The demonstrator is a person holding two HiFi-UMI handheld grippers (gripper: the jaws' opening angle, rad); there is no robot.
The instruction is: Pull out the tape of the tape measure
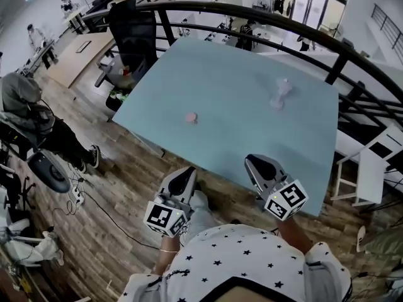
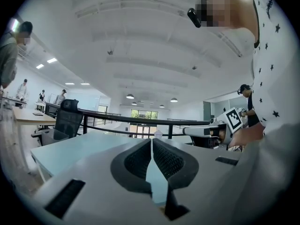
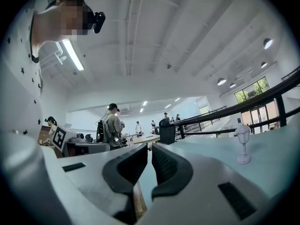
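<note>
Your desk (image 1: 239, 131) is pale blue; on it lie a small pink object (image 1: 191, 117) and a whitish figure (image 1: 280, 93). Around the desk, the floor (image 1: 126, 187) is brown wood planking. Your shirt (image 1: 239, 257) is white with black stars. Your left gripper (image 1: 187, 173) and right gripper (image 1: 254, 162) carry black-and-white square markers.

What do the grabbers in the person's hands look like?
The left gripper and right gripper are pale grey, with black ridged pads lining the jaws. Each carries a white cube of black square markers. The shirt is white with dark stars.
</note>
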